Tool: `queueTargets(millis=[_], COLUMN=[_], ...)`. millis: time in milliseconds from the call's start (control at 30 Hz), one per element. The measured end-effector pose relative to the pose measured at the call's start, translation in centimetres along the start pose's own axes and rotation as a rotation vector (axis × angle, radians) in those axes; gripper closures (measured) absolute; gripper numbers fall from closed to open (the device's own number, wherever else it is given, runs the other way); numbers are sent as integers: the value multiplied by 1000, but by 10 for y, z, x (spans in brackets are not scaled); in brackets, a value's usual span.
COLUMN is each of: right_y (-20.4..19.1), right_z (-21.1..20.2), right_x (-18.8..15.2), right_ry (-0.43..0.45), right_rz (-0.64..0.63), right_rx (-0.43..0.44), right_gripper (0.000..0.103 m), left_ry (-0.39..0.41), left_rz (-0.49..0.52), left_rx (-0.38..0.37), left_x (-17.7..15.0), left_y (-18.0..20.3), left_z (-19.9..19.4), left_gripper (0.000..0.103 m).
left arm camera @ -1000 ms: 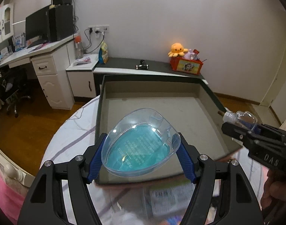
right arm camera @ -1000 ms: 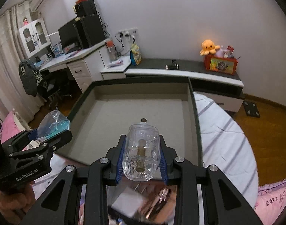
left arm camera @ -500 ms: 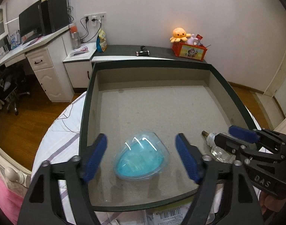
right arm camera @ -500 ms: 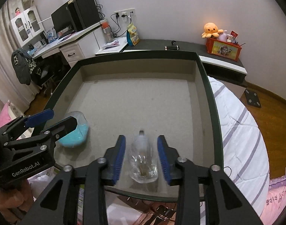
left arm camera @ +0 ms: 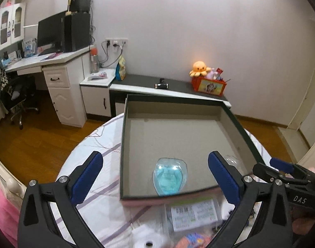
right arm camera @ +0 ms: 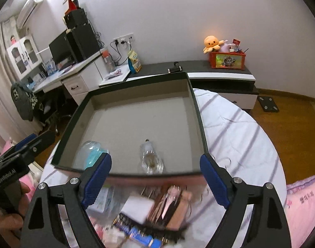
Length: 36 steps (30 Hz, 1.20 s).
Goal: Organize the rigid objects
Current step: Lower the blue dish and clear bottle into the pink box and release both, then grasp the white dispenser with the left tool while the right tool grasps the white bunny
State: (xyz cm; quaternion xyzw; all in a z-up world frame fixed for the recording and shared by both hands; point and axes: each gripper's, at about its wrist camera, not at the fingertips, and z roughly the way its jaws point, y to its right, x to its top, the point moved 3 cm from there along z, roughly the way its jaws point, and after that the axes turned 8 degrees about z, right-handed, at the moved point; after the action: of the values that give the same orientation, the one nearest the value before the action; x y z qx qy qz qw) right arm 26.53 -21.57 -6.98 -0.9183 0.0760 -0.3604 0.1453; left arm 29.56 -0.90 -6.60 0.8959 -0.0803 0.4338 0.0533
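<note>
A large shallow dark-rimmed box (left arm camera: 124,144) (right arm camera: 196,111) lies on the bed. Inside it, near the front wall, lie a clear egg-shaped case with a blue inside (left arm camera: 170,175) (right arm camera: 93,155) and a clear small bottle (right arm camera: 150,161), a glimpse of which shows in the left wrist view (left arm camera: 231,160). My left gripper (left arm camera: 155,177) is wide open and empty, held back from the box's front edge. My right gripper (right arm camera: 155,177) is wide open and empty, also in front of the box. The right gripper shows at the right of the left wrist view (left arm camera: 281,167).
Loose items lie on the striped bedsheet in front of the box: a barcode-labelled packet (left arm camera: 193,211), a white roll (left arm camera: 148,241), a brown bottle-like item (right arm camera: 171,204) and a blue pack (right arm camera: 140,234). A desk (left arm camera: 54,66) and low cabinet (left arm camera: 169,87) stand beyond.
Both grippers lowered their objects into the box, opened and let them go, then pulled back toward the front edge, opening wider.
</note>
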Motion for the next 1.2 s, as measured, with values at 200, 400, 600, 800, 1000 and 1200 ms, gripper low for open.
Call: queueTargets(millis=[200,400,600,800,1000,1200], right_y=[-4,-12,-17,-19,-22,-27], right_z=[-37,-82,-119,-143,-147,-144], right_x=[-25,-57,-88,-116,-130,-133], right_ry=[42,95,136,163,161,162], right_rz=[-1,-10,-18,-26,-40,-44], right_rx=[4,3,-8,-27,-44,-39], right_gripper=[14,14,14,14,14,14], left_ry=[36,53,78,88,84,86], left_rz=[32,31,28,20,0,-19], left_rx=[10,26,41,40,33,-33], left_x=[-19,-48,-77,-103,-125,-128], left_y=[2,9,19,27,27,10], left_z=[-40,-83,-127,-155,-164,-165], left_gripper=[0,0,0,0,0,0])
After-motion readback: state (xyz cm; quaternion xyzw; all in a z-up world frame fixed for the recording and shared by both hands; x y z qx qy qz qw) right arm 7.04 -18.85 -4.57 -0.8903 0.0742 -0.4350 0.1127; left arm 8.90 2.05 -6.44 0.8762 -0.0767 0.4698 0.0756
